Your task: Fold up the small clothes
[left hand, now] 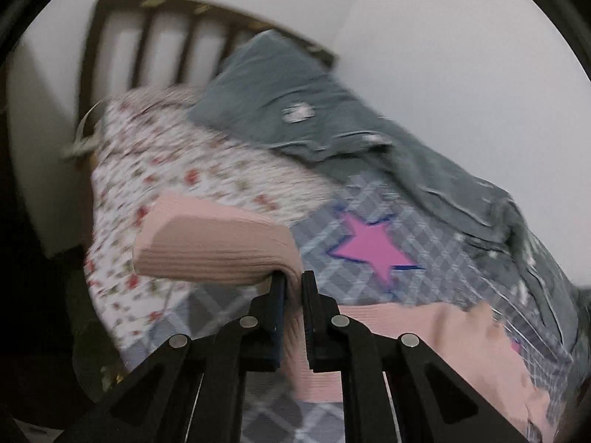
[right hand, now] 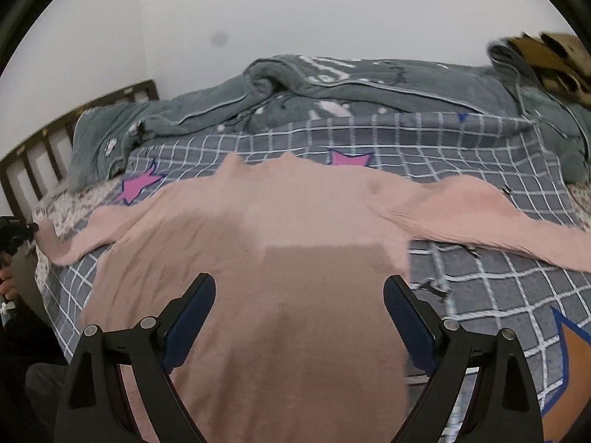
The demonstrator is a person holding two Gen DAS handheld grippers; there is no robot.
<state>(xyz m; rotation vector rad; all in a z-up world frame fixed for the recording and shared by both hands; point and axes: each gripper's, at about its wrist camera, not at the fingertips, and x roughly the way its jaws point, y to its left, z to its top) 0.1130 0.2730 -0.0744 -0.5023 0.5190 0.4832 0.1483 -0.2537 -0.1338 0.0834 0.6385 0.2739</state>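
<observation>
**Left sleeve pinched and raised, body of the sweater flat on the bed**

A pink knit sweater (right hand: 280, 243) lies spread front-down or front-up (cannot tell which) across the checked sheet (right hand: 480, 288), its body toward the near edge of the bed and its sleeves running out toward both side edges. The left gripper (left hand: 293, 280) is clamped on the end of one sleeve (left hand: 214, 247), which stands up off the sheet near the headboard (left hand: 147, 33) end. The right gripper (right hand: 299, 295) hovers over the sweater's body with its jaws wide apart, holding nothing.

The knit looks soft, light and limp: it will drape and sag from any single pinch, and ribbing may stretch. Cuffs, hem corners and shoulders are likely the best holds. The rumpled grey quilt (right hand: 332, 88) lies along the far edge.
</observation>
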